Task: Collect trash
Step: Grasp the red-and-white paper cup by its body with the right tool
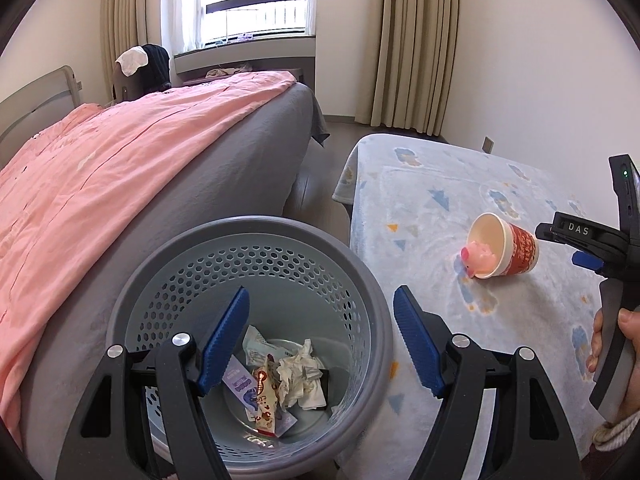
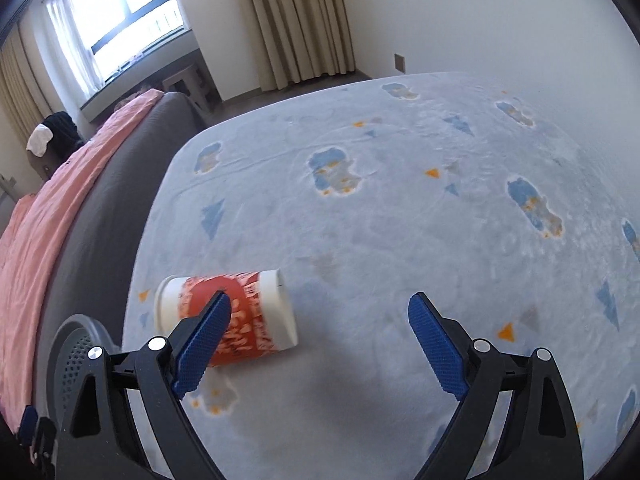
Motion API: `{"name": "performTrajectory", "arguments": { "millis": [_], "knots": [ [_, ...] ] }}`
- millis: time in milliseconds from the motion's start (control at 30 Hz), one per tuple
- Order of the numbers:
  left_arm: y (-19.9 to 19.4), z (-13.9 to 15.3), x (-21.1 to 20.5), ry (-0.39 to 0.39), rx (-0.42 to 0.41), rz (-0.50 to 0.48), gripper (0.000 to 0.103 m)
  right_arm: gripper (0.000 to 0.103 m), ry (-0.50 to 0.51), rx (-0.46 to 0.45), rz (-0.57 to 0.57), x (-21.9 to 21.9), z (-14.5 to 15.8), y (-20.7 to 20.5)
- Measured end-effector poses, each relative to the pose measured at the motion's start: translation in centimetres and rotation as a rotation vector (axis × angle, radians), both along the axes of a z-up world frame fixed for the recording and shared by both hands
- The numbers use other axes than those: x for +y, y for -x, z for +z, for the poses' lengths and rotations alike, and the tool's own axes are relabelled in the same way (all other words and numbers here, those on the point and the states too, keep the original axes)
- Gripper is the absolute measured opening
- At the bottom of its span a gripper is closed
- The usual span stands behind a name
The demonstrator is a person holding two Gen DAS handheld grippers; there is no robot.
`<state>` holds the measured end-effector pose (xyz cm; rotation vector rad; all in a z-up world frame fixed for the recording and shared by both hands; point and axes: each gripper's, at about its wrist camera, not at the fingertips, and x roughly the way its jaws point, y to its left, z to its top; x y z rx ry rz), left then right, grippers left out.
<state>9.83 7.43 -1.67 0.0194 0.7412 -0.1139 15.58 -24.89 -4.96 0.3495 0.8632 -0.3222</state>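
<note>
A red-and-white paper cup (image 1: pixel 505 249) lies on its side on the pale blue patterned cloth of the table (image 1: pixel 424 184), with a pink plastic piece (image 1: pixel 478 257) in its mouth. In the right wrist view the cup (image 2: pixel 240 316) lies just ahead of my open, empty right gripper (image 2: pixel 320 314), touching its left finger's tip. My left gripper (image 1: pixel 322 312) is open and empty above the grey perforated trash bin (image 1: pixel 360 280), which holds crumpled tissue (image 1: pixel 300 376) and snack wrappers (image 1: pixel 264 400). The right gripper's body shows at the right edge of the left wrist view.
A bed with a pink quilt (image 1: pixel 120 152) and grey side stands left of the bin. The bin (image 2: pixel 76 356) sits between bed and table. Beige curtains (image 1: pixel 416 40) and a window (image 1: pixel 256 0) are at the back.
</note>
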Motion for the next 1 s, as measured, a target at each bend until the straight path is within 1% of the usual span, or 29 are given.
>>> {"name": "performTrajectory", "arguments": {
  "millis": [133,233,367,467,800,1000],
  "knots": [
    [-0.1,-0.1,0.0,0.004,0.005,-0.001,0.071,0.089,0.018,0.04,-0.032,-2.2,-1.6,-0.4],
    [-0.2,-0.2,-0.4,-0.008,0.003,-0.006,0.071,0.088,0.008,0.047,-0.036,-3.2,-2.5,-0.4],
    [-0.3,-0.4,-1.0,-0.028,0.01,-0.011,0.071,0.088,-0.01,0.06,-0.001,-3.2,-3.3,-0.8],
    [-0.4,-0.5,-1.3,-0.036,0.013,-0.013,0.071,0.088,0.005,0.037,0.038,-2.0,-2.7,-0.8],
    [-0.5,-0.6,-1.5,-0.042,0.015,-0.014,0.071,0.088,0.083,-0.042,0.189,3.6,0.8,-1.3],
    [-0.4,-0.5,-1.1,-0.029,0.015,-0.01,0.071,0.088,0.109,-0.056,0.246,6.1,1.8,-1.5]
  ]
}}
